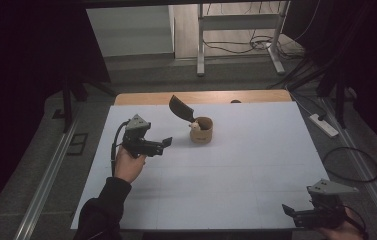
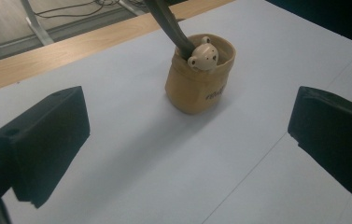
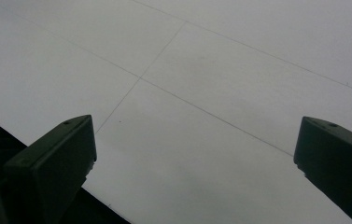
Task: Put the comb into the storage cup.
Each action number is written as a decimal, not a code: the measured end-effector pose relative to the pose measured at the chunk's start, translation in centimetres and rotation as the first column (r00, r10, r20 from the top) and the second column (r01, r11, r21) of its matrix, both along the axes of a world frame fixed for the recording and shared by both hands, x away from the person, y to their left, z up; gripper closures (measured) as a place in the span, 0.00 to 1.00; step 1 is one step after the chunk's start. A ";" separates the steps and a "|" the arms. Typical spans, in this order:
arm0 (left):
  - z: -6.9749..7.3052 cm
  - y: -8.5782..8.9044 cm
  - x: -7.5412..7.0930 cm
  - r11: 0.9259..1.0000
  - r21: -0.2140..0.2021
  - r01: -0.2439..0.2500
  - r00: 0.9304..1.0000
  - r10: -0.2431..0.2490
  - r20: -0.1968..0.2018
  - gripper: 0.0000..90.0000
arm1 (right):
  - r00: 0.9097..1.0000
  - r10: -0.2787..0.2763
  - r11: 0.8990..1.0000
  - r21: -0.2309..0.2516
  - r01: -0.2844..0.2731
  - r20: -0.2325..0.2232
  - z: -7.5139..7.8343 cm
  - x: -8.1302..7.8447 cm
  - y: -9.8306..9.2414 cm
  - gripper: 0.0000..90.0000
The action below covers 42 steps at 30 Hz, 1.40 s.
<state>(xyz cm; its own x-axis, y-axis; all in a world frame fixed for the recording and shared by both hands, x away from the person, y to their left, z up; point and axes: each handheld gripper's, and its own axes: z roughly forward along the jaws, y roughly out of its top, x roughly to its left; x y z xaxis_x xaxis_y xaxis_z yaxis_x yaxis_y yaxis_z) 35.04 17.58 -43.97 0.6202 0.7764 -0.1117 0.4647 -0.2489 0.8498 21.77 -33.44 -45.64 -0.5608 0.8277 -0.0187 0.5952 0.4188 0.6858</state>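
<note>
Tan cup (image 1: 201, 131): short, round, soft-looking wall slightly bulged, dark lettering low on its side, too small to read; stands upright on the white table (image 1: 236, 165), a little toward 12 o'clock from the table's centre. Contents: a small cream bear-head figure (image 2: 203, 57) at the rim, and a dark flat-bladed utensil (image 1: 181, 108) leaning out toward 11 o'clock. Left gripper (image 1: 166, 142): held above the table at 9 o'clock of the cup, near but apart, jaws spread wide and empty, pointed at the cup. Right gripper (image 1: 287, 210): at the near right corner, about 5 o'clock of the cup, well apart, jaws wide and empty over bare table. Surface: white sheet with faint ruled lines, wooden edge at the far side. Room: dim; grey floor, metal frame legs (image 1: 201, 40) and loose cables at 12 o'clock, a white power strip (image 1: 324, 125) at 3 o'clock.
</note>
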 end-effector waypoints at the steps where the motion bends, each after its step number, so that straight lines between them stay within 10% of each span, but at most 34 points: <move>1: 0.0 0.0 -0.1 1.000 0.002 -0.001 1.000 0.001 0.000 0.00 | 1.000 0.000 1.000 0.000 0.000 0.000 0.0 0.0 0.0 0.00; 42: -0.6 2.0 -5.2 0.999 -0.032 -0.021 0.999 0.020 -0.025 0.00 | 1.000 0.008 1.000 -0.002 -0.008 -0.003 0.0 0.0 0.1 0.00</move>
